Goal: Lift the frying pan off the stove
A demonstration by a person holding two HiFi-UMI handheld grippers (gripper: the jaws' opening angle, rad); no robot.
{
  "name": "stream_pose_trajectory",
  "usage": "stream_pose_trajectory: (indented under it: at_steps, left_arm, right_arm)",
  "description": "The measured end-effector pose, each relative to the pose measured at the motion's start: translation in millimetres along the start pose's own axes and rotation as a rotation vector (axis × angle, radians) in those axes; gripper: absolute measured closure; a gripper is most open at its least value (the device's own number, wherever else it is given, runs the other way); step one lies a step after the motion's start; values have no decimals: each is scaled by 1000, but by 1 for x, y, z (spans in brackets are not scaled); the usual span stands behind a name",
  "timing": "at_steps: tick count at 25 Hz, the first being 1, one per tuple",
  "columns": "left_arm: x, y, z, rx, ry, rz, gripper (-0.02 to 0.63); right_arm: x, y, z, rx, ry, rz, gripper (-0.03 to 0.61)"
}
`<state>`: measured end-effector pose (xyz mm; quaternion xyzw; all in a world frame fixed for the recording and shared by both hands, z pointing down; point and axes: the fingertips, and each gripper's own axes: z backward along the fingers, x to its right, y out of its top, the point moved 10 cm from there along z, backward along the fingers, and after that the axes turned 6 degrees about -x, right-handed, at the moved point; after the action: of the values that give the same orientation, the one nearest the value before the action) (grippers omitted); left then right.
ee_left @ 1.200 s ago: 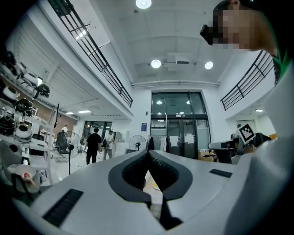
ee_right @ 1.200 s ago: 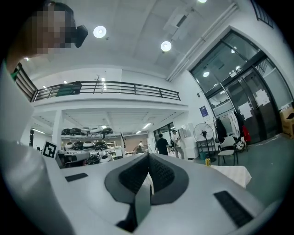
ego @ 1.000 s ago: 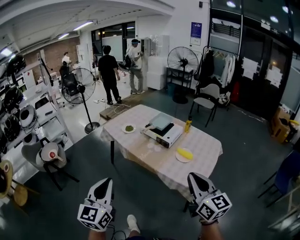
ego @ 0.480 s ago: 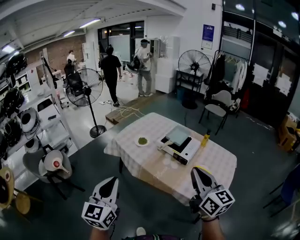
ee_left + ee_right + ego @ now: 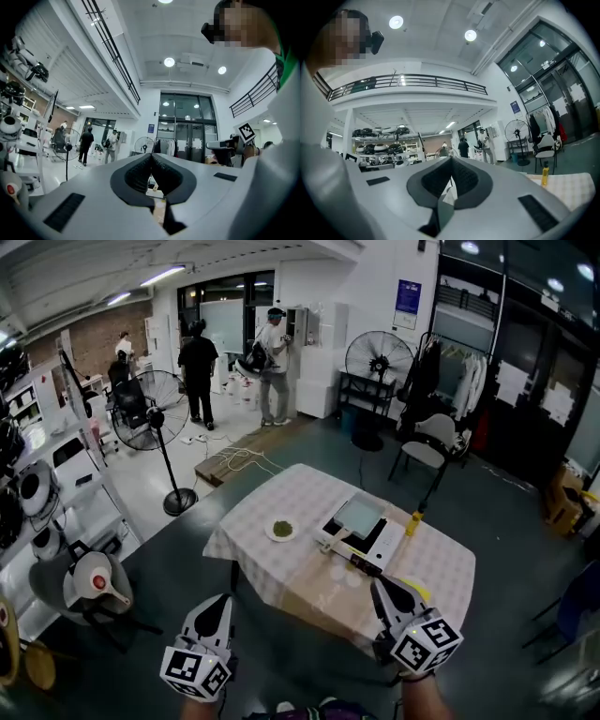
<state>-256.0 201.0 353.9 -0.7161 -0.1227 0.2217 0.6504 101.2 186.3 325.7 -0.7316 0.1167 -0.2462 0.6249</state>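
Observation:
The frying pan (image 5: 359, 513) is a flat, square, grey-green pan. It sits on a white portable stove (image 5: 367, 543) on a table with a checked cloth (image 5: 281, 568), well ahead of me in the head view. My left gripper (image 5: 217, 602) is low at the bottom left, shut and empty. My right gripper (image 5: 379, 586) is at the bottom right, just in front of the table's near edge, shut with nothing in it. In the left gripper view the left gripper (image 5: 151, 157) has its jaws together. The right gripper (image 5: 451, 160) shows the same in the right gripper view.
On the table are a small plate with something green (image 5: 280, 530) and a yellow bottle (image 5: 412, 521). A standing fan (image 5: 157, 418) and shelves of appliances are at the left. A chair (image 5: 424, 454) and another fan (image 5: 379, 360) stand behind the table. People (image 5: 198, 371) stand far back.
The table with the stove has come nearer and shifted right in the head view. Both grippers stay low, shut and empty; the right one now overlaps the table's near edge.

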Motion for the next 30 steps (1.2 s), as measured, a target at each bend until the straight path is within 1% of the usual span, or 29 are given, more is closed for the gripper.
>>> stream_pose_trajectory:
  at_steps: [3, 7, 11, 14, 17, 20, 22, 27, 30]
  left_arm:
    - [-9, -4, -30, -12, -31, 5, 591]
    - [-21, 2, -82, -20, -65, -18, 591]
    - [-22, 20, -152, -22, -94, -41, 591]
    - [-20, 32, -210, -8, -126, -82, 591]
    - [-20, 40, -260, 5, -141, -117, 591]
    - [-22, 47, -304, 6, -173, -125, 591]
    - [-25, 50, -333, 4, -190, -128, 591]
    - [-28, 48, -396, -38, -251, -158, 591]
    - [-36, 41, -436, -40, -312, -154, 591]
  right_arm:
    - [18, 0, -17, -12, -34, -2, 572]
    - [50, 4, -47, -2, -48, -18, 572]
    - [104, 18, -83, 28, -63, -45, 572]
    - [148, 32, -107, 68, -79, -44, 572]
    - [183, 37, -129, 102, -98, -44, 572]
    - [214, 39, -146, 122, -117, -58, 572]
    - [234, 40, -157, 128, -142, -72, 572]
    - [270, 34, -169, 119, -227, -115, 572]
    - [289, 32, -173, 125, -302, -114, 572]
